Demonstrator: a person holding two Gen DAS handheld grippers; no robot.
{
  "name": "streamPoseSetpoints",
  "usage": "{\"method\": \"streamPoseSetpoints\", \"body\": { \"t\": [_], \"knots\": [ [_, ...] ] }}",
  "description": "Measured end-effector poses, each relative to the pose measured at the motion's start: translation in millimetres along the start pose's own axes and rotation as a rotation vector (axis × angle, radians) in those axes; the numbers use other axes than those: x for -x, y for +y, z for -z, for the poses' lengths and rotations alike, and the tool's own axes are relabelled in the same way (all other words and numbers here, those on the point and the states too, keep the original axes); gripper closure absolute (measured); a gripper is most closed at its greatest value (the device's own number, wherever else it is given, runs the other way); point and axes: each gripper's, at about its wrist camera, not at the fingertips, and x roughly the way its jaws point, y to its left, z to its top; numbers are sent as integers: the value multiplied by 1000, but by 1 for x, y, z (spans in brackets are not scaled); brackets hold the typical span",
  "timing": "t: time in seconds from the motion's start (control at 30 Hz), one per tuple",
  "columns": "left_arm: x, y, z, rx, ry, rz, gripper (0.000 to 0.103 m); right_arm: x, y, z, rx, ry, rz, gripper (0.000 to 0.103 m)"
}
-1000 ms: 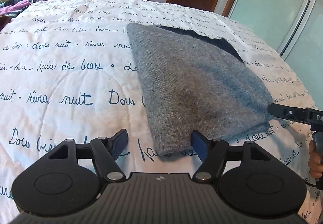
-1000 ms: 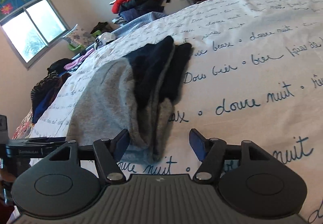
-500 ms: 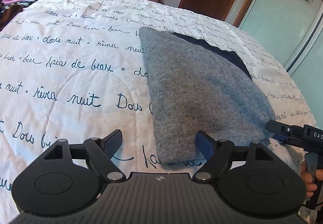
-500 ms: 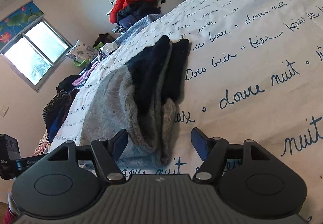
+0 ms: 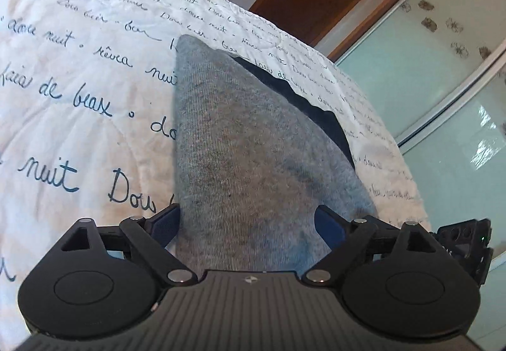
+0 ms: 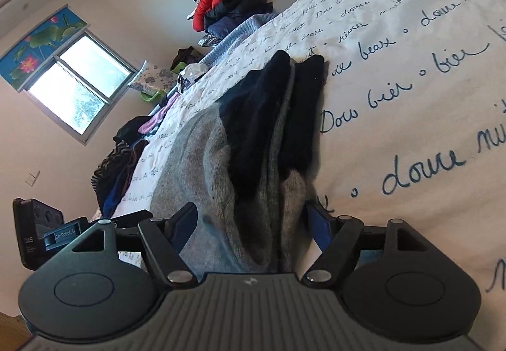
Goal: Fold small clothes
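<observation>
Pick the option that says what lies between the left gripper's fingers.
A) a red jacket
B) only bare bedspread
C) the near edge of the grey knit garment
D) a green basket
C: the grey knit garment runs between the widening fingers of the left gripper.

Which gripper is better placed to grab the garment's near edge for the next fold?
Probably either; slight edge to the right gripper: opening jaws straddle the garment's bunched layered end. The left gripper's opening jaws straddle a flat near corner, not pinched.
</observation>
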Motion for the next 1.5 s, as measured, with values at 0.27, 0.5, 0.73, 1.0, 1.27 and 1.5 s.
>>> {"method": "streamPoseSetpoints", "body": {
  "t": [0.27, 0.5, 0.73, 1.0, 1.27, 1.5],
  "knots": [
    [-8, 2, 3, -72, -45, -21, 60, -39, 12, -14, 17, 40, -19, 41],
    [19, -2, 3, -94, -77, -45, 81, -42, -8, 1, -214, 34, -143, 86],
    [27, -7, 14, -160, -45, -137, 68, -33, 7, 11, -155, 59, -61, 83],
    [66, -44, 45, -305, -160, -378, 23, 11, 58, 38, 72, -17, 233, 54],
    [79, -55, 94, -275, -175, -559, 22, 50, 114, 93, 291, -83, 400, 18],
    [93, -57, 126, -238, -188, -594, 22, 58, 135, 133, 357, -81, 472, 7]
  ]
}}
